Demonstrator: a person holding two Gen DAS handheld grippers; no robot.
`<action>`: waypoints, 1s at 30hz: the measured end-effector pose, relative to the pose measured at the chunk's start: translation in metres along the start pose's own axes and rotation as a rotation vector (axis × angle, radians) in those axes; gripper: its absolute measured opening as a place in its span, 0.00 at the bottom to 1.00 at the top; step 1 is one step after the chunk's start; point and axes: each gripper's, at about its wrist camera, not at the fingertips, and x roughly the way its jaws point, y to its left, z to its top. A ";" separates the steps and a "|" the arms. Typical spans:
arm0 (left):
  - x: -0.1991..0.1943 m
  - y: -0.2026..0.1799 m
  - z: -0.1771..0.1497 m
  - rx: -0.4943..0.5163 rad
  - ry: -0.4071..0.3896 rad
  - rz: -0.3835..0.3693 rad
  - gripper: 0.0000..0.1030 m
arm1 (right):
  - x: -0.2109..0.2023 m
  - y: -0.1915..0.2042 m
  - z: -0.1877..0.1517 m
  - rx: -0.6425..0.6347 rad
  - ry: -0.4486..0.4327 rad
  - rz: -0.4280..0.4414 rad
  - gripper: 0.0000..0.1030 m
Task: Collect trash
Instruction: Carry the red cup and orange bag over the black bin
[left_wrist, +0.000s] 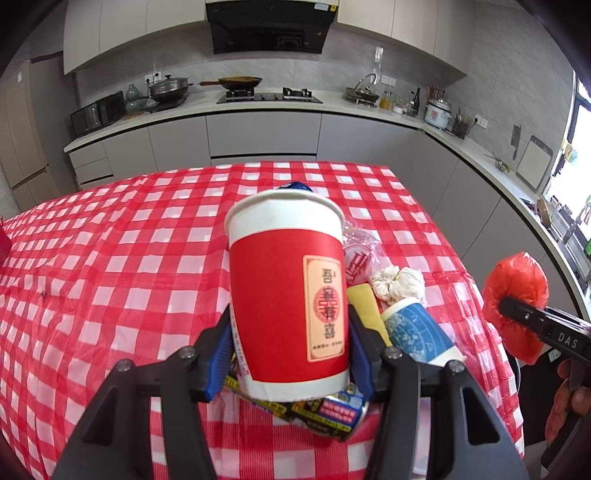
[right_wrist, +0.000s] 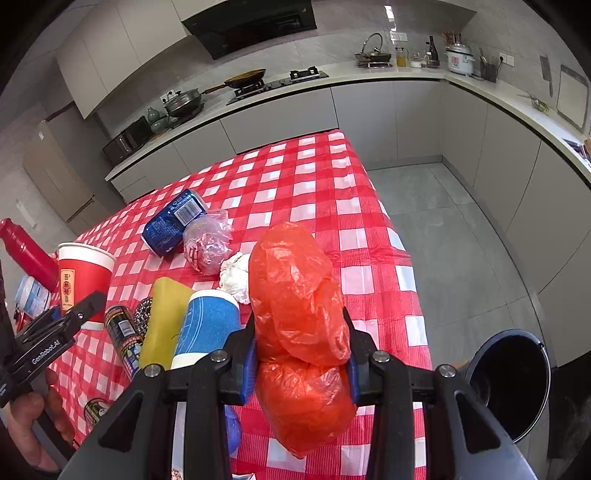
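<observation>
My left gripper (left_wrist: 290, 325) is shut on a red paper cup (left_wrist: 288, 295), held upright just above the red-checked table (left_wrist: 110, 258). In the right wrist view the same cup (right_wrist: 83, 273) and left gripper (right_wrist: 86, 306) show at the far left. My right gripper (right_wrist: 299, 325) is shut on a crumpled red plastic bag (right_wrist: 299, 295), lifted near the table's right edge; the bag (left_wrist: 515, 291) also shows at the right of the left wrist view. A black bin (right_wrist: 513, 380) stands open on the floor beside the table's right edge.
Lying on the cloth are a blue can (right_wrist: 173, 221), clear crumpled plastic (right_wrist: 208, 243), a white tissue wad (right_wrist: 236, 275), a tipped blue cup (right_wrist: 207, 328), a yellow sponge (right_wrist: 164, 325) and a dark can (right_wrist: 123, 339). A red bottle (right_wrist: 26, 251) stands at the left.
</observation>
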 end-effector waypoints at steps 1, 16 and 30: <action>-0.003 -0.001 -0.001 -0.004 -0.006 -0.001 0.54 | -0.002 0.000 -0.001 -0.003 -0.003 0.000 0.38; -0.025 -0.090 -0.024 0.027 -0.051 -0.020 0.54 | -0.054 -0.077 -0.018 0.015 -0.051 0.005 0.38; -0.027 -0.261 -0.061 0.057 -0.053 -0.077 0.54 | -0.106 -0.268 -0.043 0.039 -0.018 -0.053 0.38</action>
